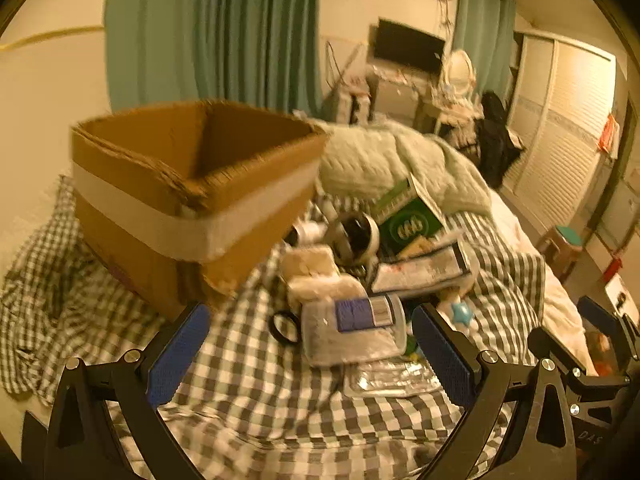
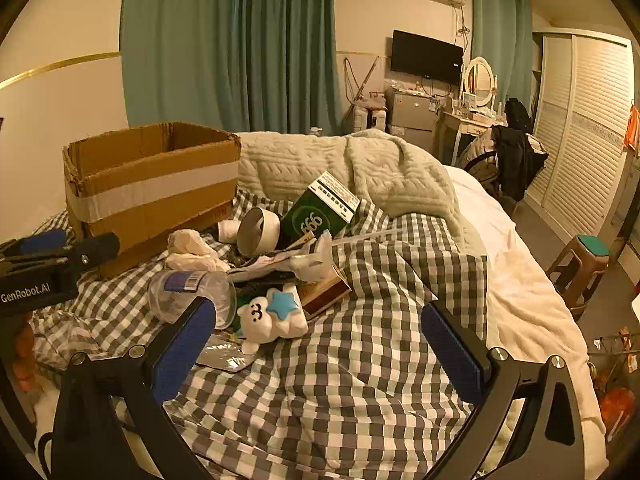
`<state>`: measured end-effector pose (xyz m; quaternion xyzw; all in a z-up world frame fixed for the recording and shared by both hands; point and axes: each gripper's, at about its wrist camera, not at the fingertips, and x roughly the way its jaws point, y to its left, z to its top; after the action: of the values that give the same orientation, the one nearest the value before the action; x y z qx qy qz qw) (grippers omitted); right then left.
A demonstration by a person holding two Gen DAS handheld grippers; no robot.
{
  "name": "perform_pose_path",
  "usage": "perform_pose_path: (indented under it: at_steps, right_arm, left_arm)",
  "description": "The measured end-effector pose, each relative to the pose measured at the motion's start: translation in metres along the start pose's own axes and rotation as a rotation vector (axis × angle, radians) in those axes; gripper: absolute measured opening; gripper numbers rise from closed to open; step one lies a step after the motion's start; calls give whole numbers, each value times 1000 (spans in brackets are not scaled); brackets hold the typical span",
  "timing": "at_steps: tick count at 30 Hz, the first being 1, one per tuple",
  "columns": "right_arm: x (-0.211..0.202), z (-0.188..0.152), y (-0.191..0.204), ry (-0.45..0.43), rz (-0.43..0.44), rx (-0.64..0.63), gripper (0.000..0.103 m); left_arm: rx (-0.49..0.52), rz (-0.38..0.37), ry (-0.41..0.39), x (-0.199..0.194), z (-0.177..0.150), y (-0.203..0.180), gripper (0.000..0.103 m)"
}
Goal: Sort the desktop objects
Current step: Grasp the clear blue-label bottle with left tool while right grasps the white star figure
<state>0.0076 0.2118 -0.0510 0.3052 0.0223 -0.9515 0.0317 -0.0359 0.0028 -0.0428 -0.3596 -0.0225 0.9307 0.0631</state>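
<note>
Both grippers spread wide and empty over a cluttered checked bedspread (image 2: 360,360).

The left gripper (image 1: 312,344) frames a clear plastic bottle (image 1: 352,332); the right gripper (image 2: 320,336) hangs over bare cloth beside a white bear toy (image 2: 272,316). An open brown cardboard box (image 2: 152,184) stands at the pile's left edge.

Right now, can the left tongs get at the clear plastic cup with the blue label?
Probably yes. The left tongs stand open with nothing held, and the clear plastic cup lies on its side on the checked sheet just ahead, between the fingers' line. Nothing covers it, though clutter crowds behind.
</note>
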Motion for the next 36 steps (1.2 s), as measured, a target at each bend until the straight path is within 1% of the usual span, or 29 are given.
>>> perform_pose_path:
  at_steps: [8, 11, 14, 16, 18, 20, 23, 25, 27, 28, 29, 33, 36]
  right_arm:
    - [14, -8, -7, 34, 5, 11, 103]
    - [19, -11, -9, 52, 16, 20, 103]
    - [24, -12, -8, 66, 11, 13, 103]
    - [28, -13, -6, 77, 21, 10, 103]
    - [33, -13, -2, 87, 29, -1, 103]
    - [40, -11, 4, 101, 35, -23, 103]
    - [51, -8, 16, 118, 49, -73, 103]
    - [59, -8, 23, 137, 61, -102, 103]
    - [68, -9, 26, 160, 77, -117, 103]
    - [74, -10, 27, 180, 81, -124, 103]
    - [81, -10, 27, 204, 91, -127, 103]
    - [97, -9, 31, 240, 88, -148, 103]
    - [112, -8, 36, 273, 76, -186, 103]
  left_arm:
    - [66, -61, 205, 51, -8, -21, 103]
    - [64, -66, 252, 66, -7, -25, 103]
    - [57, -27, 293, 85, -4, -23, 103]
    - [22, -68, 324, 95, -3, -17, 103]
    - [-15, -102, 349, 104, -4, -11, 101]
    - [-52, -149, 371, 106, -5, -5, 91]
    - [-65, -160, 367, 102, -6, -1, 88]
    - [-39, -174, 380, 99, -8, -1, 88]
    - [-32, -163, 398, 104, -4, -5, 95]
    - [-29, -146, 413, 109, -3, -8, 101]
    - [-27, -130, 423, 113, -2, -11, 103]
    - [-37, -121, 448, 124, 0, -15, 103]
    - [-41, -118, 479, 136, -3, -10, 103]
